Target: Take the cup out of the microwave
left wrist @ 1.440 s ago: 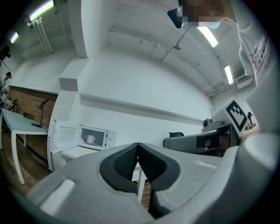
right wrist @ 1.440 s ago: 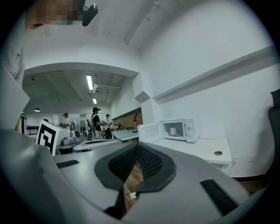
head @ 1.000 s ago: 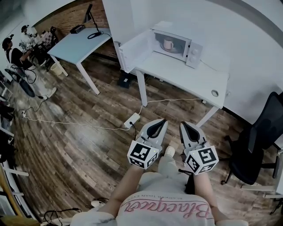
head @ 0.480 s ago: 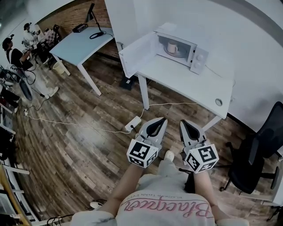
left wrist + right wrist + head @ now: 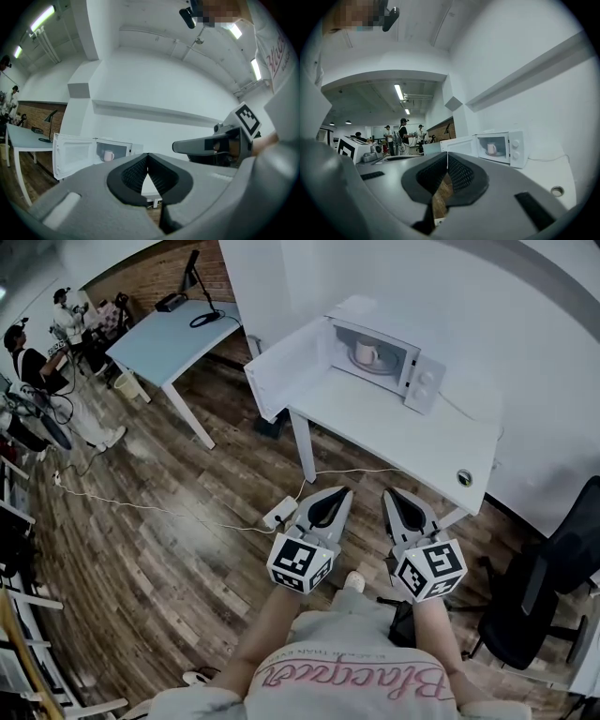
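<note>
Cup [image 5: 366, 353] sits inside the open microwave [image 5: 427, 382]; left gripper [image 5: 344, 493] and right gripper [image 5: 388, 495] fingers pressed together, empty.

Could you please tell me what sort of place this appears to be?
Most likely an open-plan office or lab workspace: a microwave sits on a white desk, a black office chair stands beside it, and a light-blue desk stands by a brick wall.

Left gripper [image 5: 148, 157] jaws together, empty; seemingly pinkish cup [image 5: 108, 155] inside open microwave [image 5: 120, 146], well apart
</note>
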Motion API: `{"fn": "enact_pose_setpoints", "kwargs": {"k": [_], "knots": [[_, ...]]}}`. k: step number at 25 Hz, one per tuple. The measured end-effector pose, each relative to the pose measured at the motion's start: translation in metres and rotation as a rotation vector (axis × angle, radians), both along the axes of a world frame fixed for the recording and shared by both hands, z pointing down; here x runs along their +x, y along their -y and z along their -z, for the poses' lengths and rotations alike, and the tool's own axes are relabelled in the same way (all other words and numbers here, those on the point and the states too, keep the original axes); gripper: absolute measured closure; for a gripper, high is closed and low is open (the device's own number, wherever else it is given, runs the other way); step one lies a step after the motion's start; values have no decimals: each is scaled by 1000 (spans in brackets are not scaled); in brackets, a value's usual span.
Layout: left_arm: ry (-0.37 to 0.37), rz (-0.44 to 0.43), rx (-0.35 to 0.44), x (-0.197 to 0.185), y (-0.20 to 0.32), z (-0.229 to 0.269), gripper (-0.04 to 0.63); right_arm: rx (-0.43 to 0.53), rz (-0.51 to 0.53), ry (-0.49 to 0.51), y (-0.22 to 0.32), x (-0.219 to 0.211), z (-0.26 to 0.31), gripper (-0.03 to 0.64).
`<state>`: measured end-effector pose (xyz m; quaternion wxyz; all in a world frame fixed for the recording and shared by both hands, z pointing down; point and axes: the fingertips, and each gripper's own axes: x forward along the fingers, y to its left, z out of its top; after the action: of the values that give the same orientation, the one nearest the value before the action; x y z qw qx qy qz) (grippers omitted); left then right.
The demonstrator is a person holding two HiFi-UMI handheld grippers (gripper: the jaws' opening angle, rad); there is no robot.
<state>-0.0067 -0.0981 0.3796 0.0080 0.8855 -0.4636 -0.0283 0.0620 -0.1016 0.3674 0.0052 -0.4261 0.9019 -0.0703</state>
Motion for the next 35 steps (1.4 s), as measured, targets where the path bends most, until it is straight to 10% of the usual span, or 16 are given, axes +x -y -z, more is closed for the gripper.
{"fn": "enact_pose_setpoints", "kwargs": {"k": [35], "knots": [[52, 93, 13, 31, 136, -3, 589, 4, 87, 68, 144, 32, -2, 603]]}}
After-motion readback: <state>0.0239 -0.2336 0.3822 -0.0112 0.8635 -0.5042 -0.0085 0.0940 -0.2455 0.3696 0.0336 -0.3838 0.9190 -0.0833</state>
